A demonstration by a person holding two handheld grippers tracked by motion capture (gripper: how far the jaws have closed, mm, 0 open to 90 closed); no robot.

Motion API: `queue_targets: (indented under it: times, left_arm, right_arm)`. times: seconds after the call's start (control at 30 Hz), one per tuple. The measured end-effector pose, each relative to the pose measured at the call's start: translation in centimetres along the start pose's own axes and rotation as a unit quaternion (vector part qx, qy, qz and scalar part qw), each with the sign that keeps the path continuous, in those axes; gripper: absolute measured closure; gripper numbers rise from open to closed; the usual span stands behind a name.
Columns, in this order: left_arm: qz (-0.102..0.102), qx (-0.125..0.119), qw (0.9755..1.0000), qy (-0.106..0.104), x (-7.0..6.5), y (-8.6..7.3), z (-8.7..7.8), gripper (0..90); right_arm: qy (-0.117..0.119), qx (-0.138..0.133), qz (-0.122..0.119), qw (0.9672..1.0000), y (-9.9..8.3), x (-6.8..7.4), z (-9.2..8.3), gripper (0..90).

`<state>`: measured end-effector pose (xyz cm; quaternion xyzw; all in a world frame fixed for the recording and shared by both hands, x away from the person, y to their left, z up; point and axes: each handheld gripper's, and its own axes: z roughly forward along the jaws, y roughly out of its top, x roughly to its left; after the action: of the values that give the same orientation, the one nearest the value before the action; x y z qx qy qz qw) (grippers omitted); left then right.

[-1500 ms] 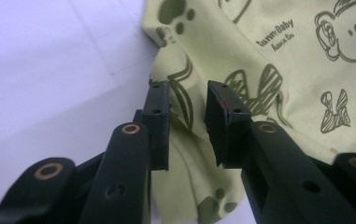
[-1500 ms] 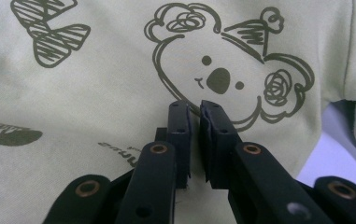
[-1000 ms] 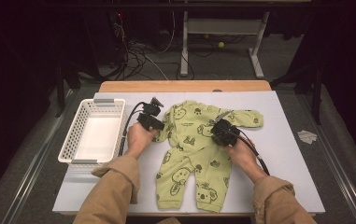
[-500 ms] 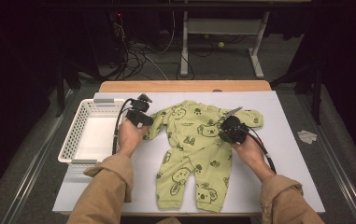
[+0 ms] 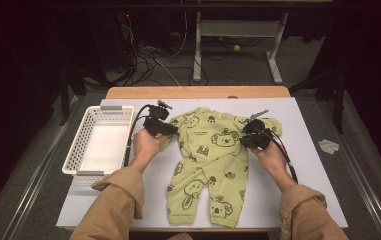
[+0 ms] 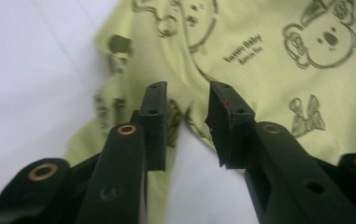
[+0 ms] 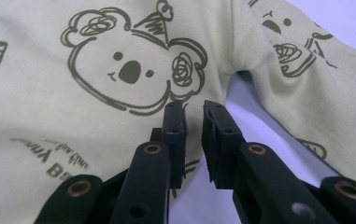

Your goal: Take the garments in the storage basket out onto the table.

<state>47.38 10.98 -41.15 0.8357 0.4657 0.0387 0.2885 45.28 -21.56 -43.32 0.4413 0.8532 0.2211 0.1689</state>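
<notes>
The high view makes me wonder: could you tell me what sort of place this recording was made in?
Probably a lab or workshop recording station, not a home: a white-covered table in a dark room, loose cables on the floor behind it, a metal stand, and a laid-out baby romper beside a white basket.

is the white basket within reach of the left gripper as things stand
Probably yes. The left gripper sits at the romper's sleeve with jaws open and nothing between them, and only bare table separates it from the white basket.

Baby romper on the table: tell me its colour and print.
The romper is light yellow-green with dark olive koala outlines; the right gripper view shows it best.
</notes>
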Motion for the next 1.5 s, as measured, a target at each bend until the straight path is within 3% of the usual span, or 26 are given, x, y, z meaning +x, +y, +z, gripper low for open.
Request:
queue_targets:
  times: [0.2, 0.3, 0.33, 0.43, 0.57, 0.77, 0.9, 1.0, 1.17, 1.33, 1.5]
  left_arm:
    - [0.009, 0.026, 0.9995, -0.017, -1.0, 0.3, 2.3, 62.2]
    - [0.011, 0.033, 0.9993, -0.010, -1.0, 0.5, 2.9, 62.0]
    - [0.011, 0.034, 0.9993, -0.006, -0.8, 0.7, 2.9, 61.9]
    - [0.008, 0.022, 0.9997, -0.005, -0.5, 0.7, 2.3, 61.9]
    - [0.001, 0.012, 0.9999, -0.002, 0.2, 0.6, 1.5, 62.0]
    - [-0.016, -0.005, 0.9998, 0.011, 1.2, 0.5, 0.2, 62.0]
    - [-0.016, 0.010, 0.9992, 0.035, 2.0, 0.3, 0.3, 62.1]
    - [-0.033, 0.021, 0.9984, 0.039, 3.0, 0.0, 0.6, 62.0]
    - [-0.042, 0.032, 0.9973, 0.052, 3.6, -0.2, 1.0, 62.1]
    - [-0.045, 0.058, 0.9959, 0.053, 3.8, -0.6, 2.4, 66.5]
    - [-0.057, 0.043, 0.9968, 0.037, 4.3, -0.7, 1.9, 69.9]
  right_arm:
    - [0.002, 0.016, 0.007, 0.9999, 0.3, 0.0, 1.2, 75.2]
    - [-0.006, 0.023, -0.007, 0.9997, 0.4, -0.1, 1.2, 90.0]
    - [-0.003, 0.025, -0.010, 0.9996, 0.4, -0.1, 1.2, 90.0]
    - [-0.028, 0.033, -0.037, 0.9984, 0.1, -0.3, 0.7, 90.0]
    - [-0.021, 0.031, -0.013, 0.9992, -0.5, -1.8, -0.2, 90.0]
    - [-0.030, 0.035, -0.009, 0.9989, -1.2, -2.7, -0.7, 90.0]
    - [-0.041, 0.034, -0.007, 0.9985, -1.1, -2.9, -0.6, 90.0]
    - [-0.054, 0.034, 0.001, 0.9980, -1.2, -3.2, -0.5, 90.0]
    - [-0.058, 0.038, 0.016, 0.9975, -1.2, -3.6, -0.3, 90.0]
    - [-0.049, 0.035, 0.002, 0.9982, -1.0, -2.7, -0.2, 90.0]
    - [-0.043, 0.036, -0.009, 0.9984, -0.9, -2.2, 0.0, 90.0]
